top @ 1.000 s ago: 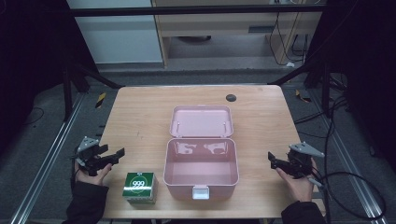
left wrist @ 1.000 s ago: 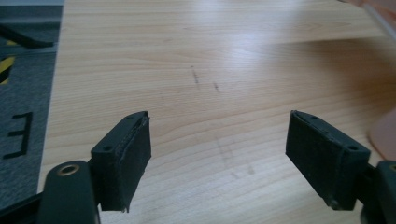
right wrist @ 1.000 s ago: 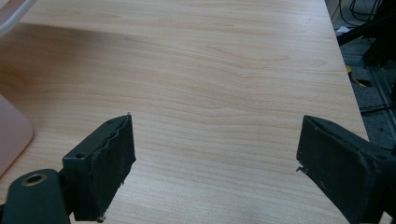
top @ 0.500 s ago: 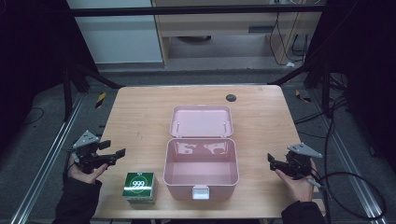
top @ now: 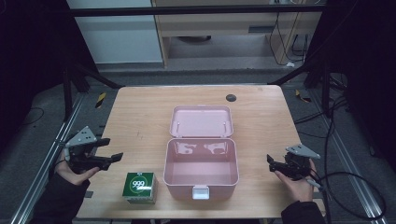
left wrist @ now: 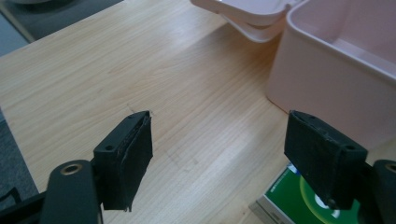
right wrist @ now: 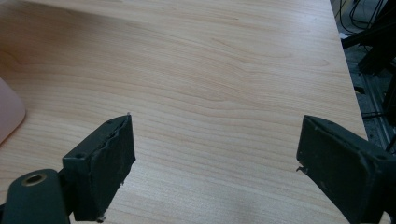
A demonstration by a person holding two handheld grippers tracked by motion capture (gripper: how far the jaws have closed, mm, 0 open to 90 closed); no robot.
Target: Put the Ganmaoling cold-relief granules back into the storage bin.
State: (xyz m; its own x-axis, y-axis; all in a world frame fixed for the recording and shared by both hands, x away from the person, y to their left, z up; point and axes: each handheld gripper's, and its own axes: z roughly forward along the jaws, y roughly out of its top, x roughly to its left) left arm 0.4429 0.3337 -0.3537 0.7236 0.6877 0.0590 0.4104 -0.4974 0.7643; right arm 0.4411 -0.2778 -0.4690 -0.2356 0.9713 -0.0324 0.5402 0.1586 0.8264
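Left hand-held gripper [top: 100,156] hovers off the left edge of the tabletop [top: 140,112], jaws apart with nothing between them, pointing toward the green box [top: 139,187]. In the left gripper view the green box [left wrist: 299,205] sits low, partly hidden behind one jaw. The box stands near the front edge of the tabletop, just beside the open pink case [top: 201,170], lid laid back. Right hand-held gripper [top: 279,164] rests at the right edge, jaws spread wide, empty, well apart from the case.

Risks, as judged:
- Left jaws look narrow against the box's width; approaching without widening could shove the box instead of straddling it.
- The box is close to the front edge; a push toward the person could tip it off.
- The box stands close to the case wall; a jaw entering on that side could catch the wall and shift the case.
- A box lifted too low could clip the case rim.
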